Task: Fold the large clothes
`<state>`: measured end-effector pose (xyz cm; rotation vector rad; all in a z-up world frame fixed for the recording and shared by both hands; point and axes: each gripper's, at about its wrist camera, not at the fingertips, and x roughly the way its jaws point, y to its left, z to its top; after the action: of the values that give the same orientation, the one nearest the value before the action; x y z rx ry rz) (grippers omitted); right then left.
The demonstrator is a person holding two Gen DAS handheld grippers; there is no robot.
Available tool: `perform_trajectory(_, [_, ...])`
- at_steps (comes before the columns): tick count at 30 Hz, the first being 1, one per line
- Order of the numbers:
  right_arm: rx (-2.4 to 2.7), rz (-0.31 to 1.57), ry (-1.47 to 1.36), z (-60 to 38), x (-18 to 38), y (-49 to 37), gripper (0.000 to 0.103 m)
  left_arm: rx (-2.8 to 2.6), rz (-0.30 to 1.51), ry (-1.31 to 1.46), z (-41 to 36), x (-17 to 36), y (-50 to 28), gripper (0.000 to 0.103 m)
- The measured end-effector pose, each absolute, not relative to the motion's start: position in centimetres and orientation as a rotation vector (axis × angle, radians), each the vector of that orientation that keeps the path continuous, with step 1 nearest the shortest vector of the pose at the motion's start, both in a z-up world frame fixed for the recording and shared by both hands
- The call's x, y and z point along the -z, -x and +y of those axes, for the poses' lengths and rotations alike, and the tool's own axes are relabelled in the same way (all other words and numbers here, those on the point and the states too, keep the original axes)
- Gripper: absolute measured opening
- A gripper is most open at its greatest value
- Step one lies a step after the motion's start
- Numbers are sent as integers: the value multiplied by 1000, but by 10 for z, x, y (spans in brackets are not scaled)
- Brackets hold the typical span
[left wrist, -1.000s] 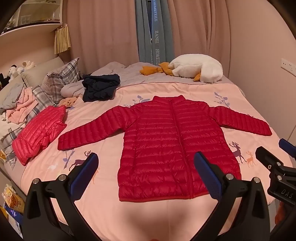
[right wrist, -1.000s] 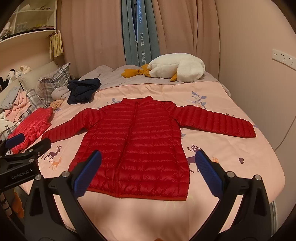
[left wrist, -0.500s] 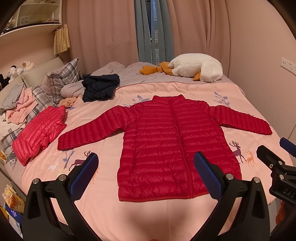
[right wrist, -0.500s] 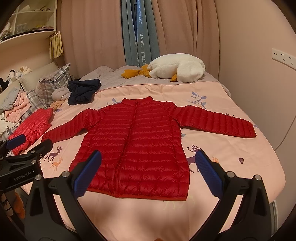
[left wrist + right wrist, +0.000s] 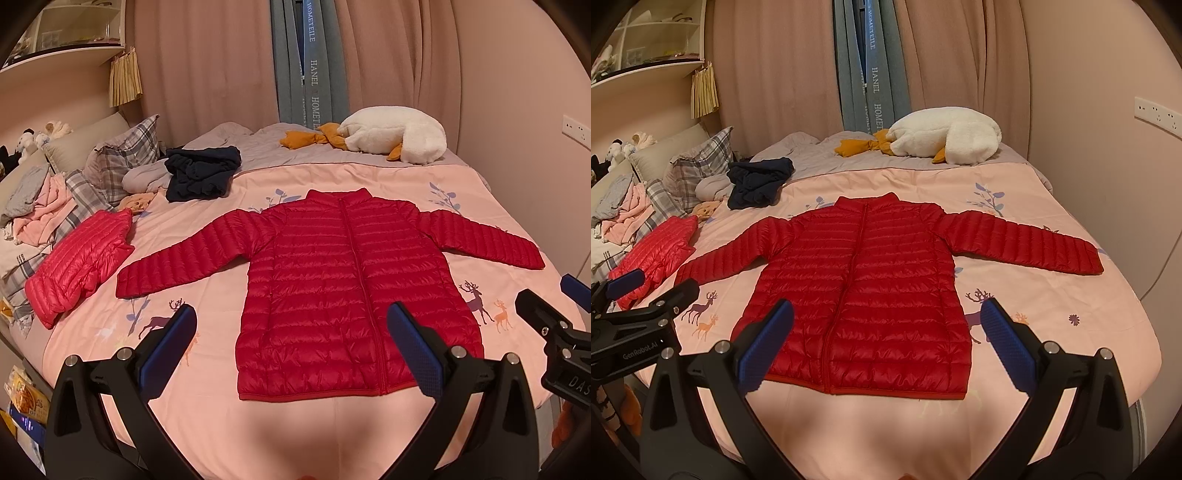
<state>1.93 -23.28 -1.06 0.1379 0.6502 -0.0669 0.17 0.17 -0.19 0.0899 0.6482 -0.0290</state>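
Closest in, both tongs are spread wide with nothing between the blue pads: the left gripper [image 5: 291,350] and the right gripper [image 5: 886,347] hover side by side just short of the near edge of the bed [image 5: 332,435], not touching any fabric.

The thing to fold is the red puffer jacket [image 5: 351,295]. It's zipped, front up, laid flat in the middle of the pink bedspread with the hem toward the grippers and the collar away, both sleeves stretched out to the sides.

How I'd go about it: start with a sleeve. Pinch near the cuff, lift just enough to clear the quilting, and lay it across the chest; same on the other side. Puffer fabric is slick and springy, so I'd expect it to slide back unless pressed down after each fold. Then both grippers take the hem corners together and bring them up to the collar.

Counting outward:
- 2 grippers
- 1 spread jacket
- 1 folded pink puffer jacket [image 5: 77,262] on the left
- 1 dark navy garment [image 5: 201,177], bunched
- 1 plaid pillow [image 5: 125,155]
- 1 goose plush [image 5: 391,133] at the far end
- a heap of pale clothes [image 5: 33,206] by the headboard, too jumbled to count properly
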Motion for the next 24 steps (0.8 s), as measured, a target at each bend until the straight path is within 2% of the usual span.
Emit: perform_trajectory(24, [63, 650, -136, -231, 13, -16, 101, 32, 661, -85, 5, 8, -1, 102])
